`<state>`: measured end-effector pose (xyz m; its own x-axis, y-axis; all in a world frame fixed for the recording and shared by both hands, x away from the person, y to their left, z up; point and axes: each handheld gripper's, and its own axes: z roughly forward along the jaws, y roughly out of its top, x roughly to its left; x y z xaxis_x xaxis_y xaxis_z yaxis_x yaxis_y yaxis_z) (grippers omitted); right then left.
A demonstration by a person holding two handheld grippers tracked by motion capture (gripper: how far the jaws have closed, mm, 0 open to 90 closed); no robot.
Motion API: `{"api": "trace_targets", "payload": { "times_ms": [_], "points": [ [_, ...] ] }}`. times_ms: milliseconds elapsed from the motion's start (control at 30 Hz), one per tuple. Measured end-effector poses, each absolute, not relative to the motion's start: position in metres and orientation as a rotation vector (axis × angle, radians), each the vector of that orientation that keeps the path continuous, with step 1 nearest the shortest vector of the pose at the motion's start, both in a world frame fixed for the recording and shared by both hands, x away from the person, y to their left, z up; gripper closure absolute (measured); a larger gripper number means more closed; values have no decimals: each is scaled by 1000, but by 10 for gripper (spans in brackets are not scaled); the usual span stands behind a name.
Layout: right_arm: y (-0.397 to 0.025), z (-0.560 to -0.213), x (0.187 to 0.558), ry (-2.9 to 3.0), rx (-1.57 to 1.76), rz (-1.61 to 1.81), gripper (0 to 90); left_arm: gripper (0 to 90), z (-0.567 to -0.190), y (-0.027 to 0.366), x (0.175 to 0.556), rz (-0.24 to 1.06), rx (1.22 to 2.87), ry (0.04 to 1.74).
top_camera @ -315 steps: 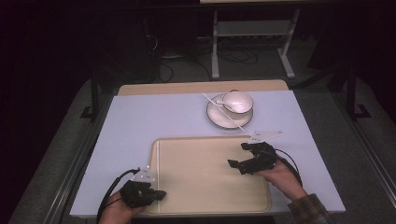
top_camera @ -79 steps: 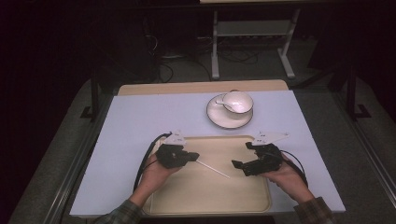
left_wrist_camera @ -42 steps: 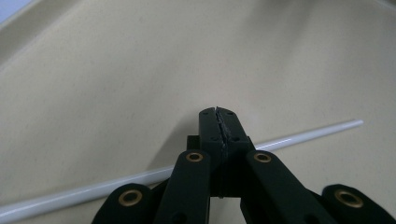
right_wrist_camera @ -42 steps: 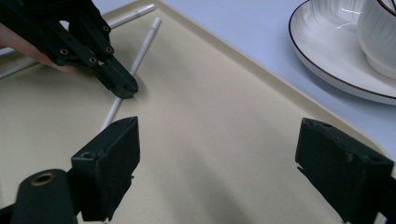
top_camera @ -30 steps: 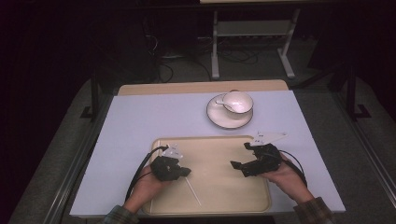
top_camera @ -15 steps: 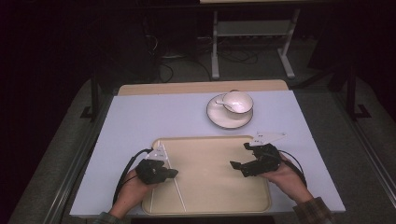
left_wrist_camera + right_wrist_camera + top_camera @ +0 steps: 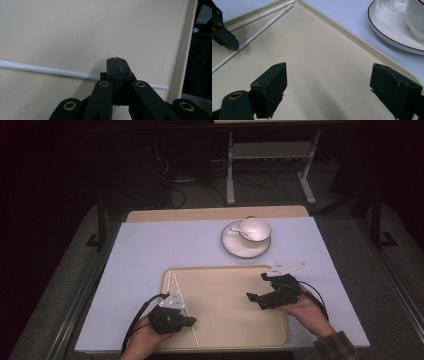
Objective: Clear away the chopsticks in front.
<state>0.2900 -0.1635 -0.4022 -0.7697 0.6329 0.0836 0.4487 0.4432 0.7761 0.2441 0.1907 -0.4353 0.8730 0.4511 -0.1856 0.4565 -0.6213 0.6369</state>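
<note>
Counter (image 7: 150,250) surface, covered in pale lavender, carries a beige tray (image 7: 225,290) near its front edge. At the tray's left side two thin white sticks lie on it: one stick (image 7: 168,281) runs along the left rim, and a second stick (image 7: 184,307) slants from the far-left corner toward the near edge. The left gripper (image 7: 186,321) sits low over the near-left part of the tray, a hand (image 7: 142,340) behind it. In the left gripper view its jaws are pressed together with no gap, the tip (image 7: 117,60) just past the second stick (image 7: 45,70), which crosses beneath the linkage; the jaws grasp nothing visible. Over the tray's right part the right gripper (image 7: 255,299) hangs with its jaws spread wide and empty, pointing left across the bare tray floor (image 7: 317,62). In the right gripper view both sticks (image 7: 262,23) show at the far corner beside the left gripper's tip (image 7: 229,43). Beyond the tray, to the right of centre, a white cup (image 7: 254,229) stands on a dark-rimmed saucer (image 7: 235,245).
</note>
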Motion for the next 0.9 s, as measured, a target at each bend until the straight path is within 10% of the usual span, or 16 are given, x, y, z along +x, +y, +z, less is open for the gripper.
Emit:
{"api": "trace_targets", "payload": {
  "times_ms": [900],
  "points": [
    [-162,-405,292,2488,950,1206,135,900,-438,183,226,-44,2380,605]
  ]
}}
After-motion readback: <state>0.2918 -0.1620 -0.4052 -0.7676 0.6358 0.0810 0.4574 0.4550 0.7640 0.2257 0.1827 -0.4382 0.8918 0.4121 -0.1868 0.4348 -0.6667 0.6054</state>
